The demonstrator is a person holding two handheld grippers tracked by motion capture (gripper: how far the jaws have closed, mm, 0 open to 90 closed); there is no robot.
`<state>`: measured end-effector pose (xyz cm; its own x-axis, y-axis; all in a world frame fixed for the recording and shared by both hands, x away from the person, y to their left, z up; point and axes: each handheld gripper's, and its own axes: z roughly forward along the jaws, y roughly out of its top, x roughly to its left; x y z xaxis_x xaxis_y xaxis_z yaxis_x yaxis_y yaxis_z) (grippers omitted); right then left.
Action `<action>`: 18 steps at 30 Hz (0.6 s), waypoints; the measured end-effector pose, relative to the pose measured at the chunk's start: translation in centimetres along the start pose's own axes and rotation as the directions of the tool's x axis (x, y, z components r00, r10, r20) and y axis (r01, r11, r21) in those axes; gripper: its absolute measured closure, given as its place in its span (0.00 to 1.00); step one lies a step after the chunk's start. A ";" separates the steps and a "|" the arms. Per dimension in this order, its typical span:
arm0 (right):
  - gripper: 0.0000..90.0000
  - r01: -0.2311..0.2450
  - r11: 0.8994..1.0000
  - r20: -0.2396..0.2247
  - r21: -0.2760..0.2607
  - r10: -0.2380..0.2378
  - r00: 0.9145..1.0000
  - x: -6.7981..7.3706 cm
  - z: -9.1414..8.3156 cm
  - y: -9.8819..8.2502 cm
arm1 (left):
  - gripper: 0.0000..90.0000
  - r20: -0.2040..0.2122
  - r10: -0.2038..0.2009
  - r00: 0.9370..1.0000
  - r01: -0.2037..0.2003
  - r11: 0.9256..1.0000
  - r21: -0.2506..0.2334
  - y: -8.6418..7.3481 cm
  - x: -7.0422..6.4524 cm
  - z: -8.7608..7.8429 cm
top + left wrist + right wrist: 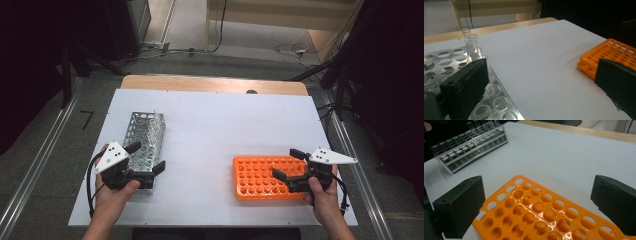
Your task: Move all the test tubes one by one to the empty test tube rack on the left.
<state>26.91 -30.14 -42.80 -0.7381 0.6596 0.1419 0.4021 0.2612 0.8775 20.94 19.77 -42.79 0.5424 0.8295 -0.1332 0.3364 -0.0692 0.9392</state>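
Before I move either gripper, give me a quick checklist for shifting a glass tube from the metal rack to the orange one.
1. Left gripper open, nothing between its jaws: ok.
2. Right gripper open and empty: ok.
3. Clear glass test tubes upright in the perforated metal rack: ok.
4. Orange plastic tube rack holes free: ok.
5. White table sheet between the racks clear: ok.
6. Left gripper lined up on a tube: not ok.
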 end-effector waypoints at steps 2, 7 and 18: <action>0.00 0.000 1.000 0.005 0.003 0.000 1.000 -0.2 -0.4 -0.3 | 0.00 -0.003 0.000 1.000 0.000 1.000 0.002 -0.3 0.0 -0.3; 0.00 -0.012 1.000 0.026 0.004 0.012 1.000 -0.8 -1.3 -1.2 | 0.00 -0.010 0.001 1.000 -0.001 1.000 0.007 -0.9 0.0 -1.1; 0.00 -0.049 0.999 0.051 -0.006 0.049 0.997 -2.2 -3.0 -2.9 | 0.00 -0.009 -0.019 1.000 0.018 1.000 -0.014 -1.9 0.8 -2.1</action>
<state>25.78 -34.47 -44.27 -0.6889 0.7067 0.1610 0.4340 0.2243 0.8726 19.16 21.69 -43.98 0.5287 0.8359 -0.1476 0.3353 -0.0458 0.9410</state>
